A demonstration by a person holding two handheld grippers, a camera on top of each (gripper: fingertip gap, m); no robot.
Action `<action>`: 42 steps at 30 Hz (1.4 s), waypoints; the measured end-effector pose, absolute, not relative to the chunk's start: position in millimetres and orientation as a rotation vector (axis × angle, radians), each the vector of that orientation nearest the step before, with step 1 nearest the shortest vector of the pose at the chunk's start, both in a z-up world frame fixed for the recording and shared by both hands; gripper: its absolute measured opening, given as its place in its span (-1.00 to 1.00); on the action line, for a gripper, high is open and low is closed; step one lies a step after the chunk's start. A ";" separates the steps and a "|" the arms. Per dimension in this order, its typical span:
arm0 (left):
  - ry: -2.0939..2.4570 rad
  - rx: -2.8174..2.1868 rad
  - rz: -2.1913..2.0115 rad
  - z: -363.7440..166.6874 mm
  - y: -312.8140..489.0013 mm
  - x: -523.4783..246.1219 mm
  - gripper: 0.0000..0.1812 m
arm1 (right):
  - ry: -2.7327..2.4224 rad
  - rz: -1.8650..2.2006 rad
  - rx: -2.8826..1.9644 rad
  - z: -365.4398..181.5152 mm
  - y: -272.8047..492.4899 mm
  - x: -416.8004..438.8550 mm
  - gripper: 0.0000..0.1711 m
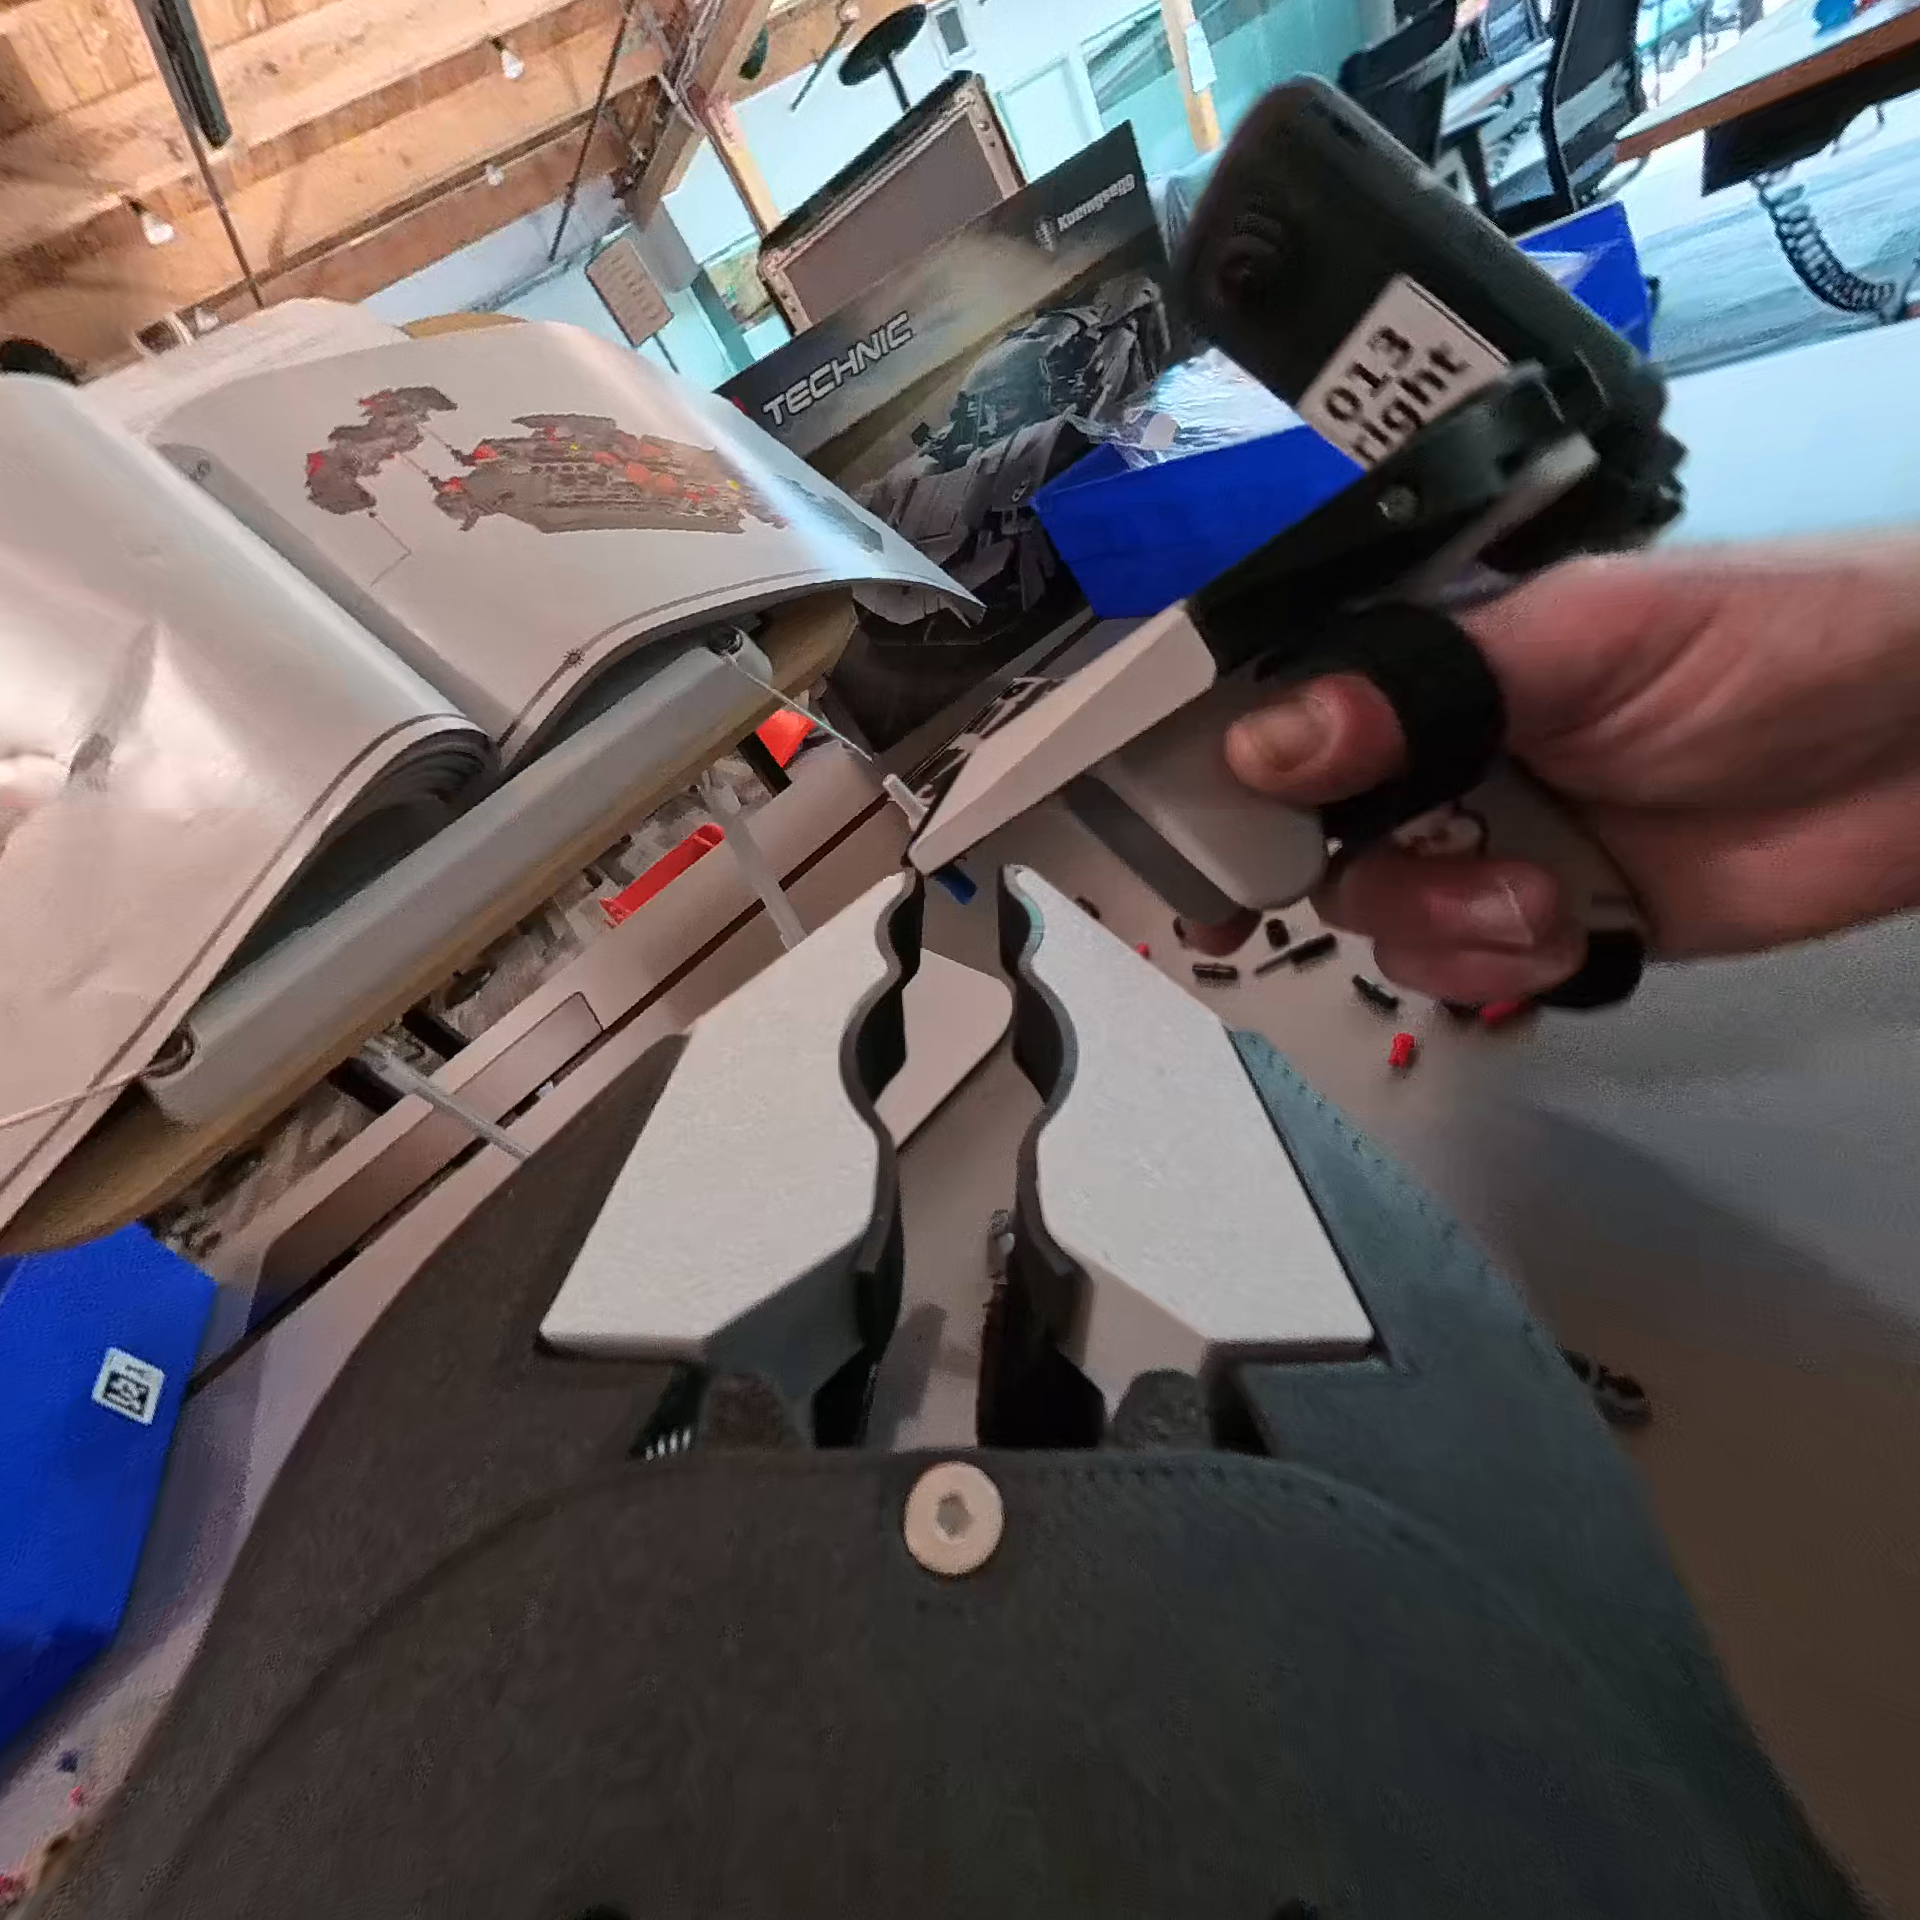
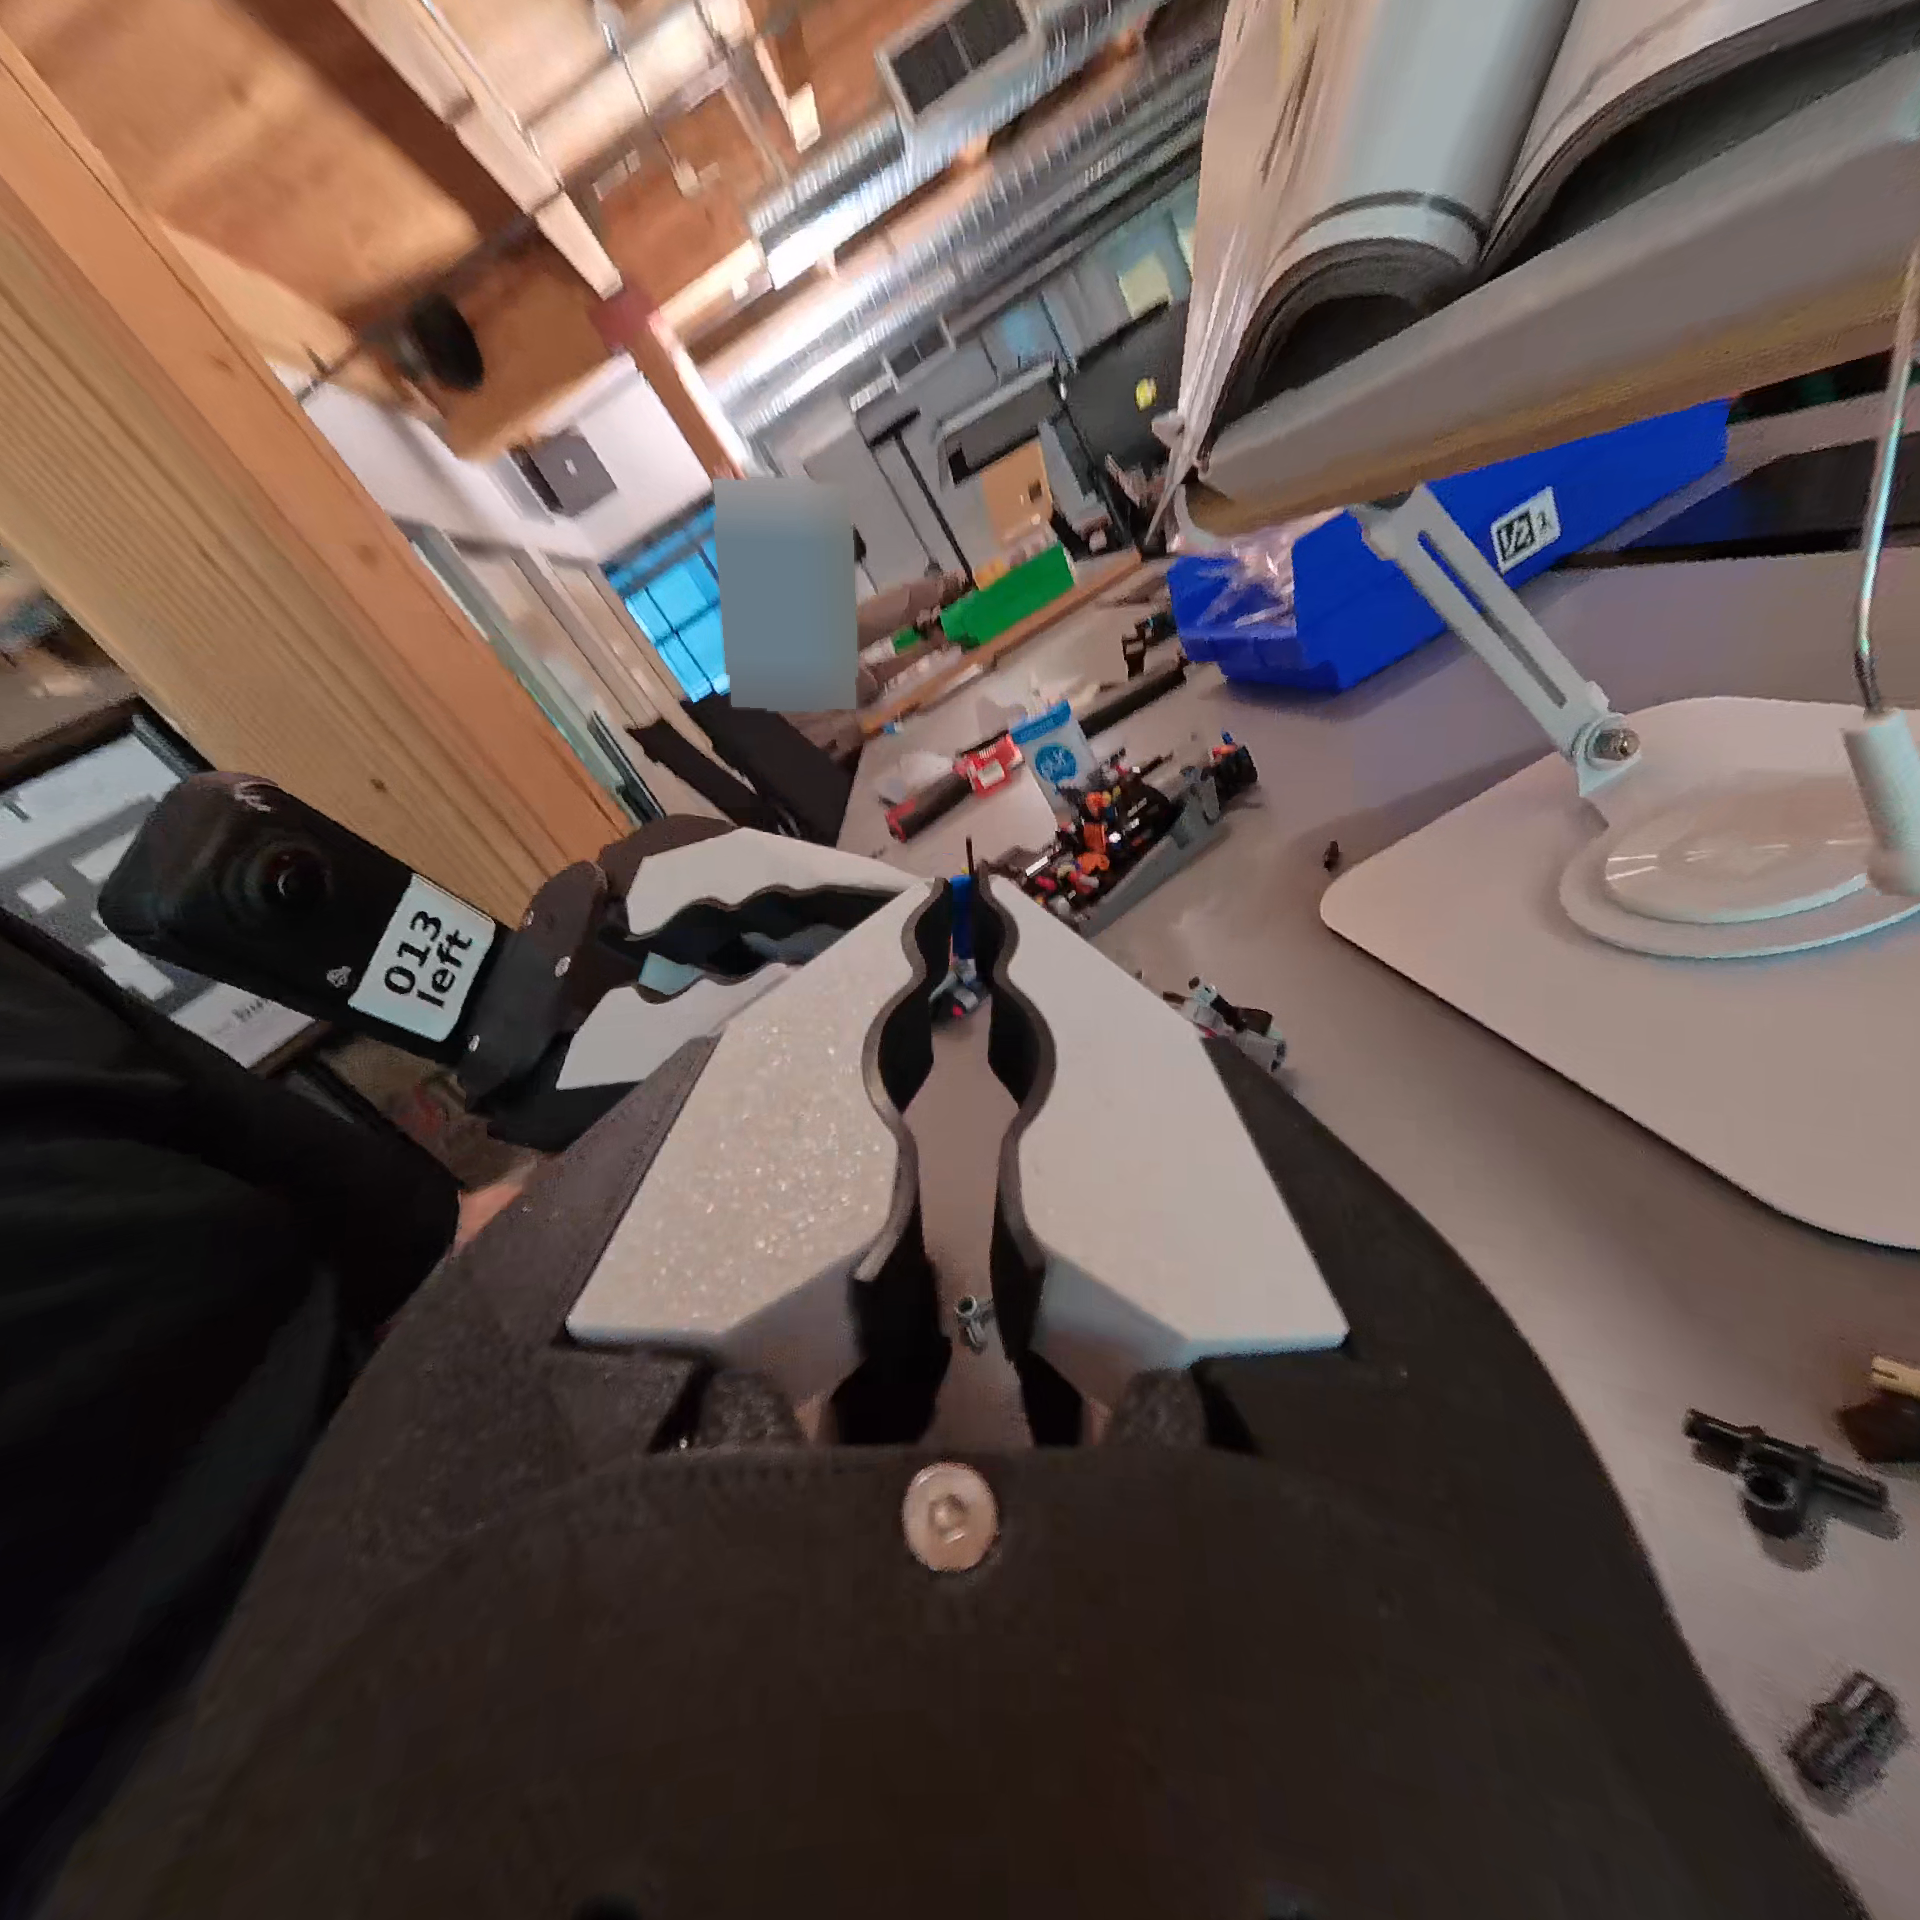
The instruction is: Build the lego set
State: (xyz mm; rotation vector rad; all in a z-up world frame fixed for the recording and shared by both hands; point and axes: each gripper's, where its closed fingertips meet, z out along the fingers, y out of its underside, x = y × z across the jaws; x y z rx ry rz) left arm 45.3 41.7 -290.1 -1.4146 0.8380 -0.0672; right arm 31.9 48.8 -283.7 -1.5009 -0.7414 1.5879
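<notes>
Right gripper [image 2: 971, 894], frame centre, pinches a small slim blue lego pin [image 2: 962, 914] upright at its fingertips. Left gripper [image 1: 961, 883] is parted, holding nothing, the pin just beyond its tips. Only the left wrist view shows the open instruction book [image 1: 447, 540], upper left; only the right shows the grey tray of mixed lego pieces [image 2: 1132, 831].

Right claw [image 2: 966, 914] tips pinched on a blue pin [image 2: 962, 916], left claw [image 2: 831, 914] just beside.
</notes>
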 end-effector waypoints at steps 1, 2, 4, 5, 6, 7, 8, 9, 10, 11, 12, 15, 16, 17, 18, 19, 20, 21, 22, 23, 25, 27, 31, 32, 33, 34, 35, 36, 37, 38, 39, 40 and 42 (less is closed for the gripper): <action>0.878 -1.408 -0.071 -292.3 39.8 46.5 -0.87 | -0.774 1.579 -1.527 -284.4 49.4 30.5 -1.00; 0.907 -1.406 -0.059 -294.6 39.2 45.7 -0.82 | -0.818 1.587 -1.564 -286.4 48.1 28.1 -0.99; 0.909 -1.375 -0.008 -291.5 39.8 38.9 -0.86 | -0.862 1.613 -1.615 -286.4 47.7 25.9 -0.99; 0.916 -1.362 -0.002 -290.0 38.8 36.7 -0.83 | -0.885 1.597 -1.643 -288.1 48.9 24.9 -0.99; 0.920 -1.355 0.001 -288.7 38.0 33.7 -0.83 | -0.910 1.588 -1.647 -287.3 48.5 24.0 -0.99; 0.928 -1.350 0.003 -288.1 37.1 30.8 -0.83 | -0.932 1.586 -1.645 -285.5 47.5 23.0 -0.99; 0.937 -1.343 0.008 -287.9 36.2 27.6 -0.83 | -0.958 1.574 -1.667 -287.1 46.8 21.6 -0.99; 0.954 -1.343 0.011 -289.5 35.2 24.9 -0.83 | -1.005 1.553 -1.708 -292.5 45.1 20.1 -0.99; 0.985 -1.351 0.003 -293.5 33.6 23.5 -0.83 | -1.065 1.539 -1.743 -298.7 41.4 19.2 -0.99; 1.020 -1.370 -0.005 -299.4 32.4 22.1 -0.83 | -1.129 1.508 -1.788 -307.5 37.8 19.1 -0.99; 1.046 -1.391 -0.002 -305.4 32.3 19.6 -0.85 | -1.207 1.437 -1.843 -320.5 35.4 20.5 -0.99; 1.108 -1.444 -0.012 -320.3 31.8 12.8 -0.88 | -1.455 1.173 -1.949 -359.7 29.9 30.4 -0.99; 1.118 -1.459 -0.023 -323.4 31.7 10.7 -0.89 | -1.539 1.078 -1.979 -373.2 28.5 35.0 -0.99; 1.132 -1.476 -0.035 -326.8 31.1 8.8 -0.89 | -1.626 0.959 -1.997 -387.1 29.0 40.3 -0.99; 1.135 -1.489 -0.038 -328.6 31.6 6.1 -0.89 | -1.687 0.830 -2.010 -399.4 33.4 45.6 -0.99; 1.132 -1.502 -0.040 -330.1 32.5 3.4 -0.89 | -1.751 0.728 -2.023 -410.8 35.4 50.8 -0.99; 1.136 -1.519 -0.045 -332.6 32.9 1.3 -0.89 | -1.820 0.668 -2.022 -419.8 33.8 54.0 -0.99; 1.145 -1.536 -0.047 -335.7 33.2 -0.2 -0.89 | -1.847 0.628 -2.007 -424.8 34.9 53.4 -0.99; 1.148 -1.546 -0.042 -337.5 34.0 -1.9 -0.89 | -1.866 0.604 -1.993 -428.4 35.6 52.0 -0.99; 1.147 -1.553 -0.034 -338.8 35.3 -3.4 -0.89 | -1.901 0.589 -1.981 -432.0 34.1 52.0 -0.98; 1.144 -1.558 -0.033 -338.8 36.1 -4.6 -0.89 | -1.914 0.591 -1.966 -431.9 35.4 50.6 -0.98; 1.137 -1.558 -0.052 -337.1 35.7 -3.8 -0.90 | -1.918 0.586 -1.955 -431.6 37.6 49.7 -0.98; 1.127 -1.576 -0.046 -339.0 39.6 -8.5 -0.89 | -1.928 0.646 -1.933 -430.6 34.7 46.0 -0.86; 1.121 -1.580 -0.049 -339.0 40.4 -10.2 -0.89 | -1.920 0.650 -1.929 -430.3 36.3 45.8 -0.84; 1.113 -1.581 -0.050 -338.2 41.1 -12.3 -0.89 | -1.895 0.655 -1.930 -428.4 39.8 45.0 -0.80; 1.102 -1.582 -0.049 -336.6 41.7 -14.8 -0.89 | -1.865 0.680 -1.923 -423.9 42.3 42.8 -0.76; 1.091 -1.582 -0.051 -334.8 41.6 -17.5 -0.89 | -1.830 0.704 -1.912 -418.5 45.5 39.5 -0.74; 1.082 -1.580 -0.055 -333.1 41.4 -20.2 -0.89 | -1.792 0.705 -1.900 -413.9 51.2 36.0 -0.74; 1.072 -1.581 -0.056 -331.6 41.7 -23.2 -0.89 | -1.760 0.696 -1.881 -410.5 57.4 32.1 -0.74; 1.060 -1.583 -0.057 -330.1 42.4 -26.5 -0.89 | -1.750 0.681 -1.865 -409.2 61.7 28.2 -0.72; 1.052 -1.585 -0.053 -329.0 43.1 -29.9 -0.89 | -1.746 0.653 -1.849 -409.3 65.8 24.0 -0.71; 1.045 -1.587 -0.045 -328.1 43.8 -33.4 -0.89 | -1.738 0.623 -1.828 -409.6 70.6 19.1 -0.71; 1.036 -1.593 -0.039 -327.1 44.3 -38.7 -0.88 | -1.721 0.599 -1.809 -411.0 78.0 9.8 -0.71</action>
